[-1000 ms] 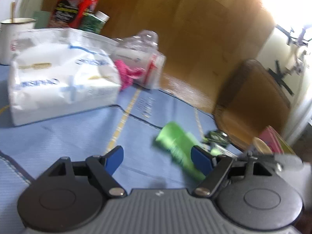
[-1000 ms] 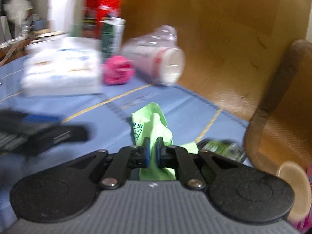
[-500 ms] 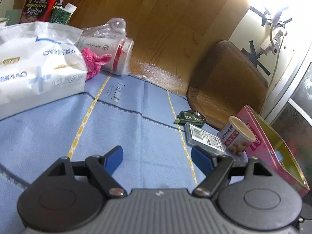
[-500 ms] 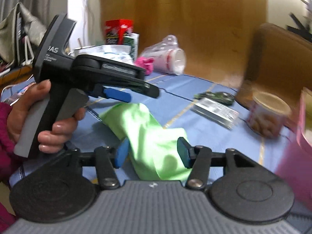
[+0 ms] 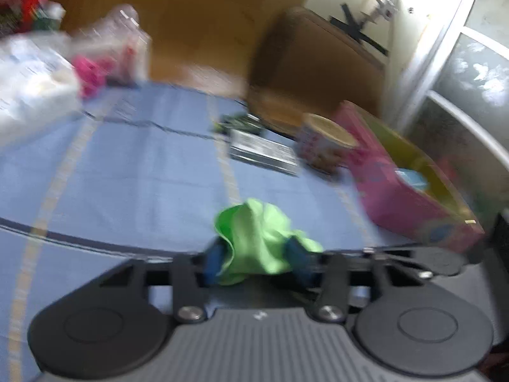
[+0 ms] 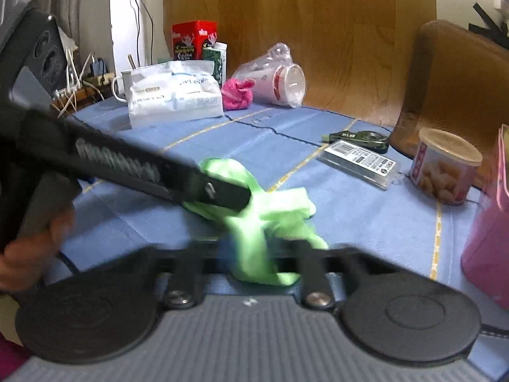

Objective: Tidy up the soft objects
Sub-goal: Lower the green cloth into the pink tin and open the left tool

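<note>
- Change: half a second ago the left tool (image 5: 257, 259) stood spread over bare bench (image 5: 127, 172); it now closes on the green cloth (image 5: 257, 235), bunched between its fingers. Judged: a handover for folding or for moving the cloth.
- Right tool (image 6: 254, 254): the cloth (image 6: 264, 219) sits between its fingers; whether clamped cannot be told.
- Pose: the left tool (image 6: 203, 187) reaches in from the right tool's left, angled downward.

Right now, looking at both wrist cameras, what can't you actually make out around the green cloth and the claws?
- Left claw: motion blur in the left wrist view hides whether its pads pinch the green cloth.
- Right claw: fingers blurred and covered by cloth in the right wrist view; grip unclear.
- Pink box: contents smeared; cut off at the right wrist view's edge.
</note>
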The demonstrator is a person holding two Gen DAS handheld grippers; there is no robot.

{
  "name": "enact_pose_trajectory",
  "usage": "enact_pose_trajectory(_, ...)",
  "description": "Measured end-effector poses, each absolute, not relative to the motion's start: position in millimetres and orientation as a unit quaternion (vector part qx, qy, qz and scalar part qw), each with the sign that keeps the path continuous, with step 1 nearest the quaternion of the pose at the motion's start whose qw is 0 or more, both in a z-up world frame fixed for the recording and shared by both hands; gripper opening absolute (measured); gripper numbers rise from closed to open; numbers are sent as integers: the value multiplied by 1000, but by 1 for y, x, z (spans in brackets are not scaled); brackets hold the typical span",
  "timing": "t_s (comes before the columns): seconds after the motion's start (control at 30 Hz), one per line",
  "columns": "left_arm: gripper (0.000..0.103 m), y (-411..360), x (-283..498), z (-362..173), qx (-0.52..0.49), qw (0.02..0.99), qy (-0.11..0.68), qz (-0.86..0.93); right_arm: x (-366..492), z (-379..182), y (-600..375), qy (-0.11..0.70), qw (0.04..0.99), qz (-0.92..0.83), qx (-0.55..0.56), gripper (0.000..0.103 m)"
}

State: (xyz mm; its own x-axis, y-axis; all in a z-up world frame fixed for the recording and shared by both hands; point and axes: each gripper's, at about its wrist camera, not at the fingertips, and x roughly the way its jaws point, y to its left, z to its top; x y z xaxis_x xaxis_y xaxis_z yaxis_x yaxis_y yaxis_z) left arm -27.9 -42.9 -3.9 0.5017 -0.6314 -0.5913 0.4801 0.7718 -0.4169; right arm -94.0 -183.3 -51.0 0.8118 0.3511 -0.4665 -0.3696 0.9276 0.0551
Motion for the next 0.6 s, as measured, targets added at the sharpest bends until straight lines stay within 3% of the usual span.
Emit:
enact_pose_trajectory(0.27,28,-103,-34,50,-88,846,336,-404,-129,-25,-222,152,983,107,-5,6)
enact_pose_trajectory(0.43,29,-181,-38,88,-47,832,291,-471,-152,-1,-261,80,996,16,-32,6)
enact_pose_trajectory(0.6,29,-261,-36,91,-27,803,292,-518,-164,6,-324,58,996,-62,-15,6)
